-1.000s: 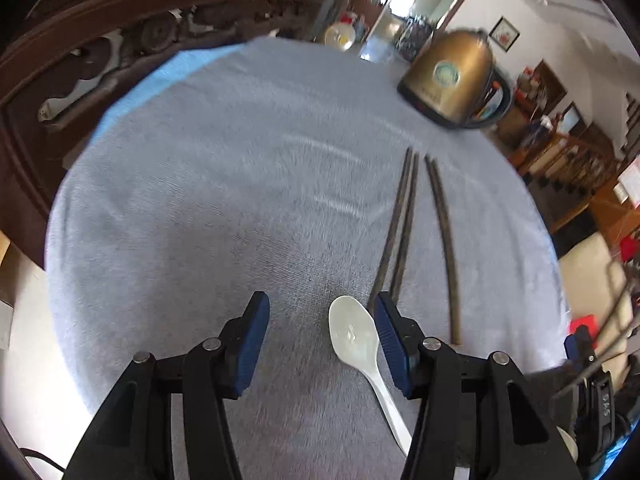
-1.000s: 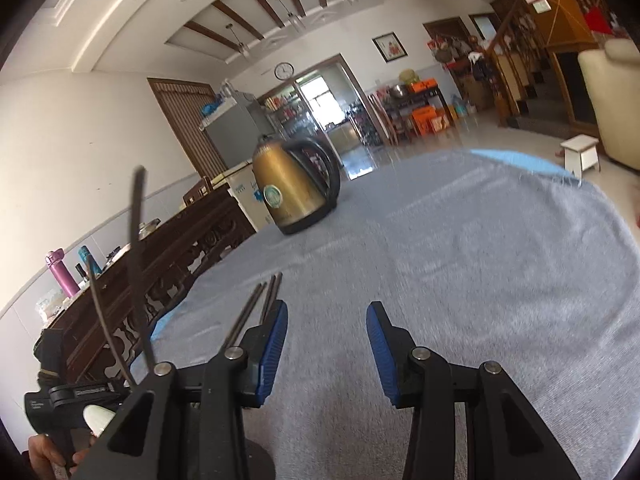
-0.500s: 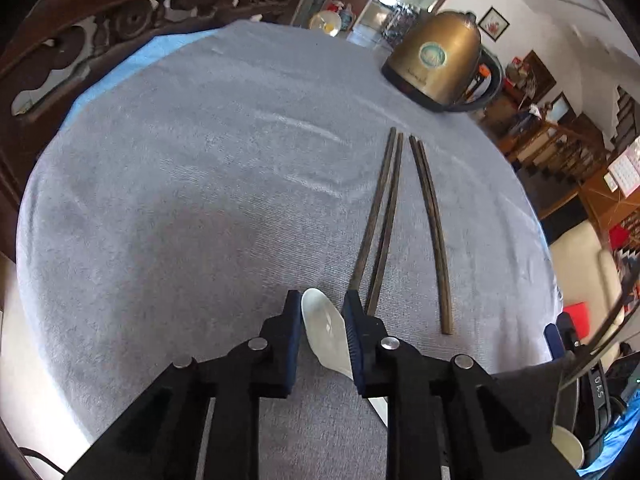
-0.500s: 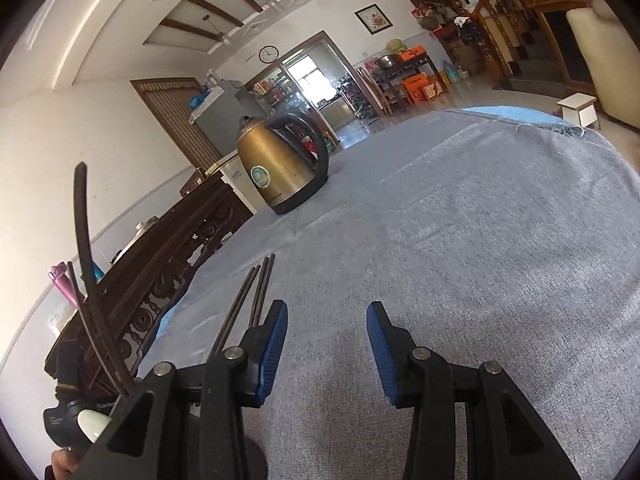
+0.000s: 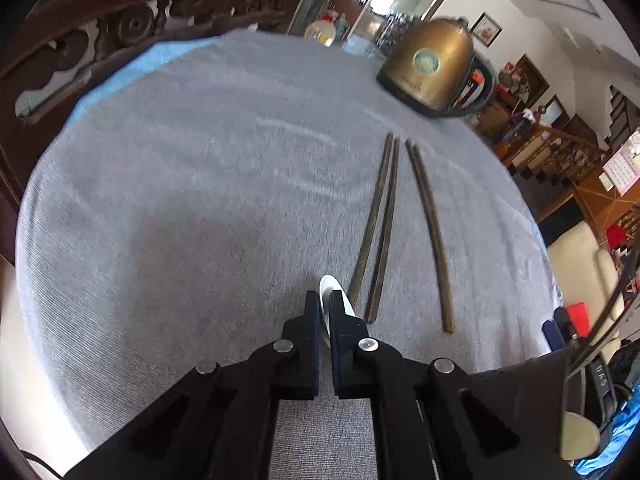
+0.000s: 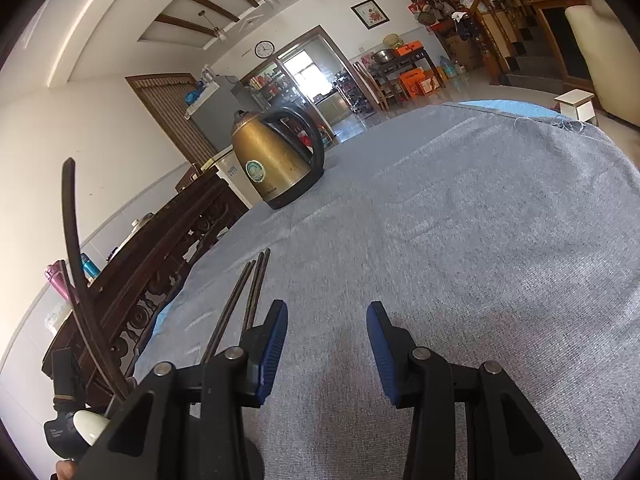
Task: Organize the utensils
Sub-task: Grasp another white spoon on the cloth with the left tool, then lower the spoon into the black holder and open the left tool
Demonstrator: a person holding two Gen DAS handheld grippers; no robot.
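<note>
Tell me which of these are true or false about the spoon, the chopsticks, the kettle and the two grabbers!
1. The left gripper is shut on the white spoon. True.
2. The right gripper holds a chopstick. False: it is open and holds nothing.
3. Four chopsticks lie on the grey cloth. True.
4. The gold kettle lies tipped over. False: it stands upright.

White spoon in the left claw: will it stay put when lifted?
The white spoon looks glossy and smooth, so probably slippery. The left claw pinches its thin bowl edge-on, so it may pivot. Likely rigid and light.
</note>
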